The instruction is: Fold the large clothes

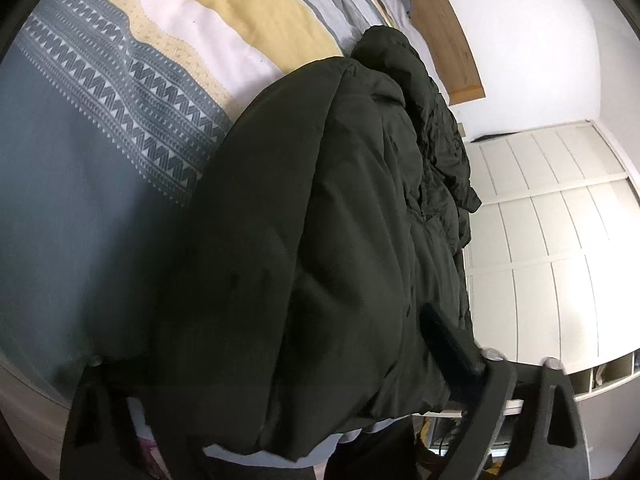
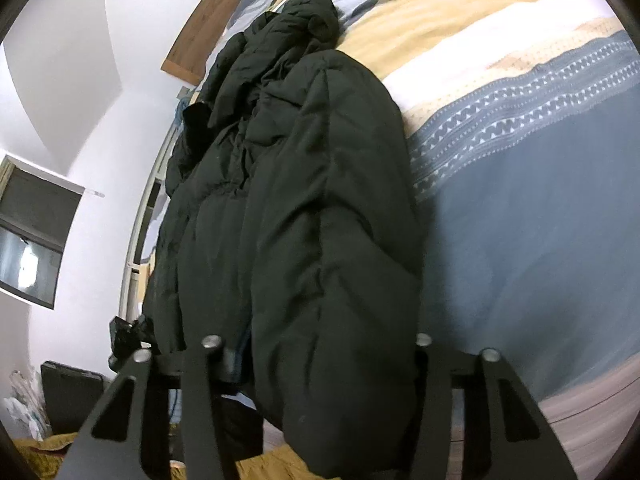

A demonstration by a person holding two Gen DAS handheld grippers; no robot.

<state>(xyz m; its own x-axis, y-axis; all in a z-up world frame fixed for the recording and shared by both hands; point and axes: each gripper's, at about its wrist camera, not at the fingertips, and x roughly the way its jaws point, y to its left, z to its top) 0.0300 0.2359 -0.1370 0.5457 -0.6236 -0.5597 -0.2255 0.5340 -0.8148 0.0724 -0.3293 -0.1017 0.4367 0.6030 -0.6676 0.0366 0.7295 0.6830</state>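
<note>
A large dark green puffer jacket (image 1: 320, 220) lies lengthwise on the bed and hangs over its near edge; it also shows in the right wrist view (image 2: 304, 200). My left gripper (image 1: 280, 368) has its jaws spread wide with the jacket's hem bulging between them; one finger (image 1: 452, 344) lies on the fabric at the right, the other is hidden under it. My right gripper (image 2: 320, 360) also has its jaws wide apart around the thick hem, the fingers mostly hidden behind the cloth. Whether either one pinches the fabric is not visible.
The bed cover (image 1: 100, 160) is grey-blue, patterned, white and yellow. A wooden headboard (image 1: 440, 28) is at the far end. White wardrobe doors (image 1: 540, 240) stand beside the bed. A window (image 2: 32, 232) and a dark box (image 2: 72, 396) are on the other side.
</note>
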